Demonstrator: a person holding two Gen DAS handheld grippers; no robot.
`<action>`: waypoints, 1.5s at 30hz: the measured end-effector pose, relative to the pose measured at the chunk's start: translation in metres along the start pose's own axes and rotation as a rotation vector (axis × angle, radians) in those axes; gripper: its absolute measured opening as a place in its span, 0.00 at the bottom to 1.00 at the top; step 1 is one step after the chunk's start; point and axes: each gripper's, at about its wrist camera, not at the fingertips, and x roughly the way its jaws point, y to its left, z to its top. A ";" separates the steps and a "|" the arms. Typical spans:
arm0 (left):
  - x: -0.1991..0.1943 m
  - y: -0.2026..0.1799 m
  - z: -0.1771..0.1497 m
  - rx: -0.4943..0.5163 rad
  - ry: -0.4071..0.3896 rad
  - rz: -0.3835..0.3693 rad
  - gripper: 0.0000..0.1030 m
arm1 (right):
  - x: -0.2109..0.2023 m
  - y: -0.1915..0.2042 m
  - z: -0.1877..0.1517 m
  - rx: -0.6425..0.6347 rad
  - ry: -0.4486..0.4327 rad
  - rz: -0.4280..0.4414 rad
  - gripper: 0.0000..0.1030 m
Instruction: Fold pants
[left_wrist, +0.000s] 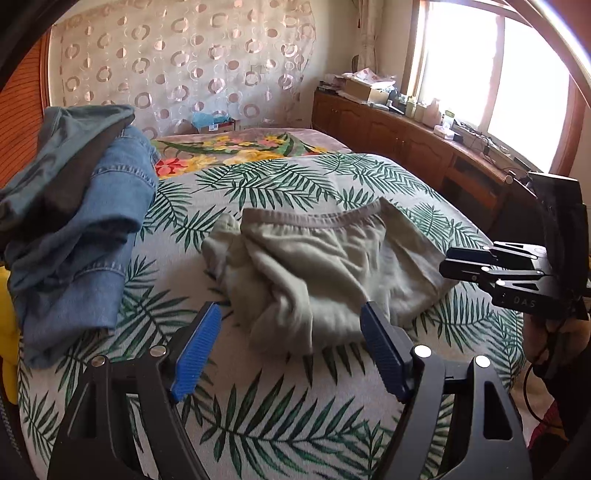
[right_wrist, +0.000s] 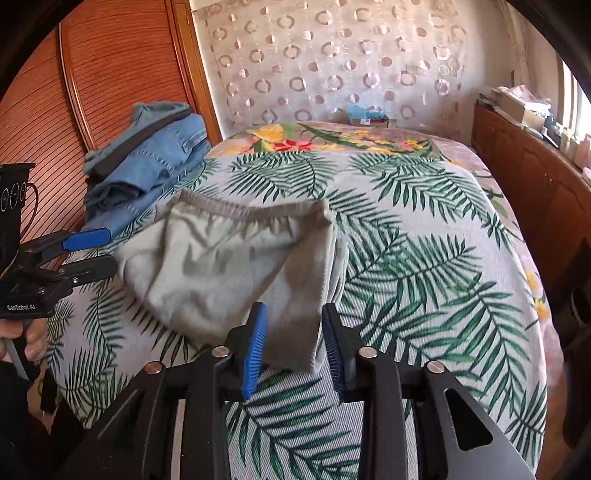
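Observation:
Pale grey-green pants (left_wrist: 332, 266) lie folded in a soft bundle on the leaf-print bedspread (left_wrist: 258, 406), their elastic waistband on the far side. My left gripper (left_wrist: 291, 310) is open at the bundle's near edge, and its blue pads (left_wrist: 195, 350) stand wide on either side without pressing the cloth. In the right wrist view, the pants (right_wrist: 221, 266) have a near corner reaching between the fingers of my right gripper (right_wrist: 294, 308). That gripper is open, with a small gap showing beside the cloth. Each gripper also shows in the other's view, the right gripper (left_wrist: 454, 262) and the left gripper (right_wrist: 99, 251).
A pile of blue jeans and dark clothes (left_wrist: 74, 221) (right_wrist: 147, 166) sits at the bed's left side by a wooden wardrobe (right_wrist: 110, 74). A low wooden cabinet (left_wrist: 406, 140) with clutter on top runs under the window on the right. Bare bedspread (right_wrist: 424, 258) extends to the right.

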 end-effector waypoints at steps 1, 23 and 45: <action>-0.002 0.001 -0.004 0.002 0.002 0.002 0.76 | 0.001 0.000 -0.001 -0.006 0.006 -0.005 0.35; 0.001 0.005 -0.009 0.015 0.016 -0.021 0.07 | 0.017 0.005 -0.004 -0.023 0.033 -0.040 0.39; 0.001 0.011 -0.009 0.003 0.013 -0.042 0.40 | 0.018 0.004 -0.004 -0.028 0.034 -0.043 0.39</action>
